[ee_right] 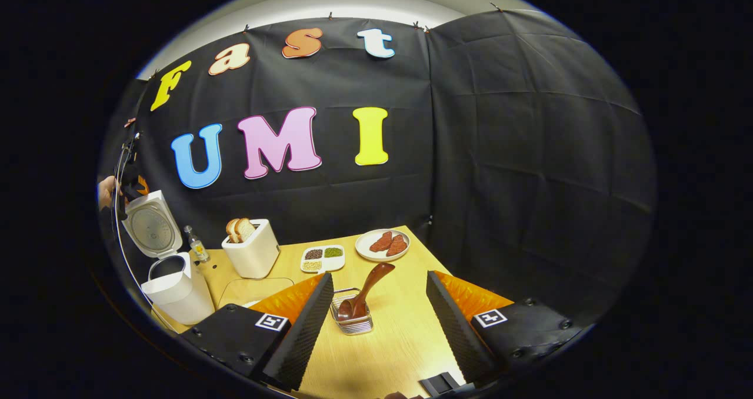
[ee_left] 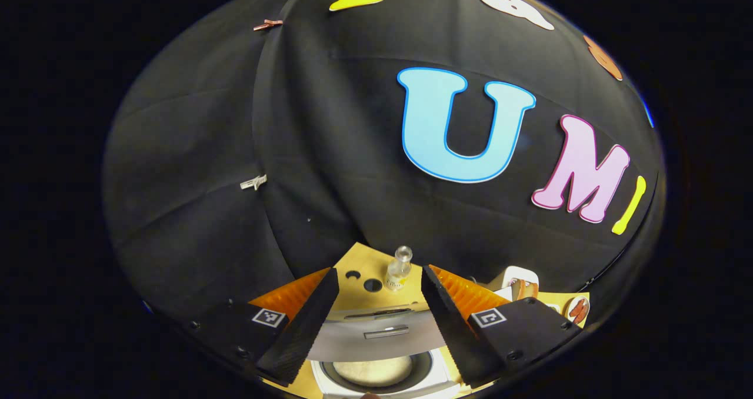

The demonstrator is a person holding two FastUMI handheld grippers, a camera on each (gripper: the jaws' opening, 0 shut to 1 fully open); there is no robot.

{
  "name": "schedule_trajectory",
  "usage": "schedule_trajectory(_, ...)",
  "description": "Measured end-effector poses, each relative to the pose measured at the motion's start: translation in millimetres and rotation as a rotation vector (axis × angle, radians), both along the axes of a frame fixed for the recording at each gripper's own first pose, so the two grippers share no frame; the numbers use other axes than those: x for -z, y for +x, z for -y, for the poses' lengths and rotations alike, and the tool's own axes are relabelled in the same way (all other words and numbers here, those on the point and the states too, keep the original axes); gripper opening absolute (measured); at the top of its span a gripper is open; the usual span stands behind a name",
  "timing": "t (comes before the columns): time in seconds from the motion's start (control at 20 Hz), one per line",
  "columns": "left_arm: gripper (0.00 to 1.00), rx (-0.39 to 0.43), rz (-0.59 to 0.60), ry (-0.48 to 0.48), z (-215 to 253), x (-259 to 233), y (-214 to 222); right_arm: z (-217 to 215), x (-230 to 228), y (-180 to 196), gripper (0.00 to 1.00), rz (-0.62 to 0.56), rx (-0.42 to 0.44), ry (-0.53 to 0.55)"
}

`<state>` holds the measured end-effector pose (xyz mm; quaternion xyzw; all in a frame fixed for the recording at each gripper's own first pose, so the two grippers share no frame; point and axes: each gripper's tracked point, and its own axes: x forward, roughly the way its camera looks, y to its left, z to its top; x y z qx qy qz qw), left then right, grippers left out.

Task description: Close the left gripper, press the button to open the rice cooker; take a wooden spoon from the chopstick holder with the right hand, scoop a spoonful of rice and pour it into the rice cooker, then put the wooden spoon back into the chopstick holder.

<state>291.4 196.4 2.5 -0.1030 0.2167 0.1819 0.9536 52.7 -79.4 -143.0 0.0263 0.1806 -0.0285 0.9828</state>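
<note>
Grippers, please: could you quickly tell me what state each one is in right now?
Left gripper: open, holding nothing, above the open rice cooker.
Right gripper: open, holding nothing, spoon in the holder ahead between its fingers.

From my remote station I see a light wooden table [ee_right: 406,322] set against the booth's black cloth wall. A cream toaster holding two slices of bread [ee_right: 252,249] stands at the far left, with a small clear glass bottle [ee_right: 196,245] just to its left. To the toaster's right lie a white divided dish of assorted beans [ee_right: 322,258] and a round white plate of reddish meat slices [ee_right: 382,244].
</note>
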Motion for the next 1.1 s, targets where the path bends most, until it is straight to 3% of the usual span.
schedule_trajectory(0.2,0.98,0.017,-0.032,0.051,33.9,30.2,-44.5,-4.7,12.5,15.8,0.98,-0.019,-0.046,0.038)
schedule_trajectory(0.4,0.98,0.003,-0.083,-0.006,71.1,80.8,-76.9,-4.6,18.1,30.8,0.99,-0.013,-0.116,0.036)
schedule_trajectory(0.5,0.98,0.000,-0.107,0.022,80.4,105.3,-89.6,-5.4,20.9,37.8,0.98,-0.023,-0.147,0.052)
schedule_trajectory(1.1,0.99,-0.060,-0.118,0.075,94.6,197.4,-109.0,-13.0,45.0,55.8,0.98,-0.102,-0.306,0.061)
